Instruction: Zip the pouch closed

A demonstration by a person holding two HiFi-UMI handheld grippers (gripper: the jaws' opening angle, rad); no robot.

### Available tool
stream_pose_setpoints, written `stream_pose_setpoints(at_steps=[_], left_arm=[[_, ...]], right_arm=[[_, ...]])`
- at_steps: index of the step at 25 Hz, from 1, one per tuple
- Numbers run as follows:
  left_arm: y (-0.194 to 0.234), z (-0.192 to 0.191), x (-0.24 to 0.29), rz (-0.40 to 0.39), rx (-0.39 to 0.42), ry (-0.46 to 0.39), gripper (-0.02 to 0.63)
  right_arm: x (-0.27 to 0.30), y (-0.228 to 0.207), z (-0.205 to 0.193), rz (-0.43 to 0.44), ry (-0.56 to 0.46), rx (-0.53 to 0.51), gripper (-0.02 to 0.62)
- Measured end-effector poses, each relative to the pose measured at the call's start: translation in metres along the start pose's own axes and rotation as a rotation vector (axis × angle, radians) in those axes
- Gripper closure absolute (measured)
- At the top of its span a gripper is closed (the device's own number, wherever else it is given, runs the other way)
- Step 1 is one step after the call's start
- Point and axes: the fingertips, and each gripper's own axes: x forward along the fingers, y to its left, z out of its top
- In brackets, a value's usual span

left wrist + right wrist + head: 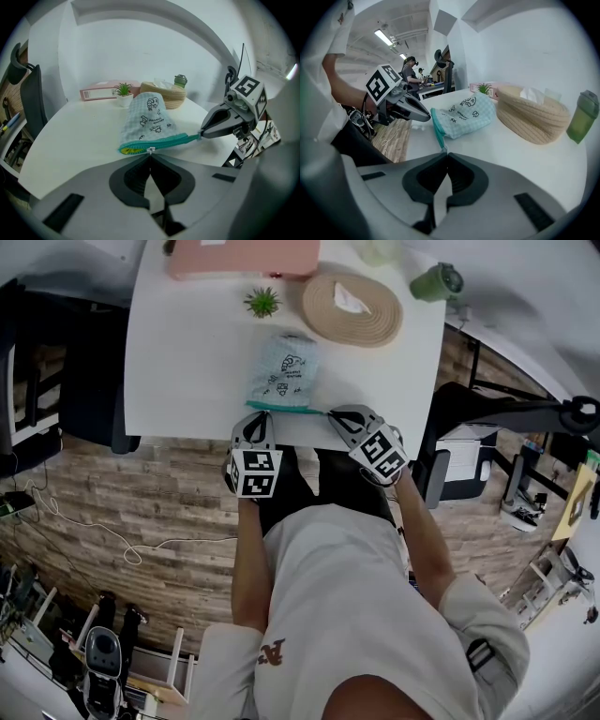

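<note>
A light blue checked pouch (286, 371) with a teal zipper lies on the white table (187, 362), its zipper edge toward the near edge. My left gripper (255, 415) is shut on the small metal zipper pull (150, 150). Left of the pull the mouth gapes and yellow lining (112, 151) shows. Right of it the teal teeth are joined. My right gripper (336, 415) is shut on the teal zipper end (194, 137) at the pouch's right corner. In the right gripper view the jaws (445, 153) pinch that teal strip, with the pouch (466, 115) and the left gripper (427, 117) beyond.
Behind the pouch stand a small potted plant (262, 302), a woven tissue basket (352, 310), a pink box (244, 257) and a green cup (436, 282). A dark chair (94, 381) stands left of the table. Both grippers hang over the table's near edge.
</note>
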Motion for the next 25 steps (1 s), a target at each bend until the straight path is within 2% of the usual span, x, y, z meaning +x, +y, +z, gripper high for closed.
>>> stream_pose_setpoints(at_steps=[15,25], left_arm=[[0.02,0.0,-0.001,0.003,0.006,0.002,0.609],[0.025,-0.003,0.006,-0.014,0.045,0.005,0.609]], right_arm=[[-0.002,-0.006,-0.003,-0.037,0.015,0.016,0.594],[-0.001,-0.01,-0.004,-0.089,0.019,0.031,0.592]])
